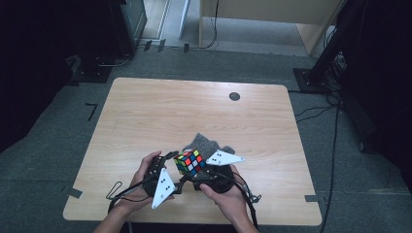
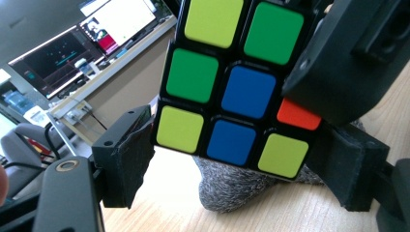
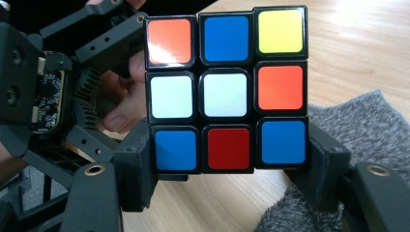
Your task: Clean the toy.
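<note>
Now look down from the high view first. Your puzzle cube (image 1: 189, 162) is up off the table (image 1: 145, 111), right between your two hands. Your right gripper (image 1: 204, 175) comes at it from the right and from under, and your left gripper (image 1: 167, 158) sits just beside its left face. A grey sock (image 1: 204, 144) lies on the table behind the cube. Both hands are close, but the right one is the one that carries the cube.

Next, the left gripper view. The cube (image 2: 232, 92) sits up and to the right of your jaws. The left-hand pad is just beside the cube's bottom corner, and you cannot tell for sure if it touches. The other pad sits low on the right, under the cube's far corner. So these jaws stand apart around the bottom row and do not squeeze it. The dark body of your right gripper covers the cube's upper right side. The grey sock (image 2: 241, 186) lies on the wood below.

Last, the right gripper view. The cube (image 3: 226, 89) stands straight up in front of you. Your two pads press on the left and right sides of its bottom row, so these jaws are clamped on the cube. The other gripper (image 3: 72, 96) waits on the left, very near. To turn a layer, your left jaws need to close a little more on their row.
</note>
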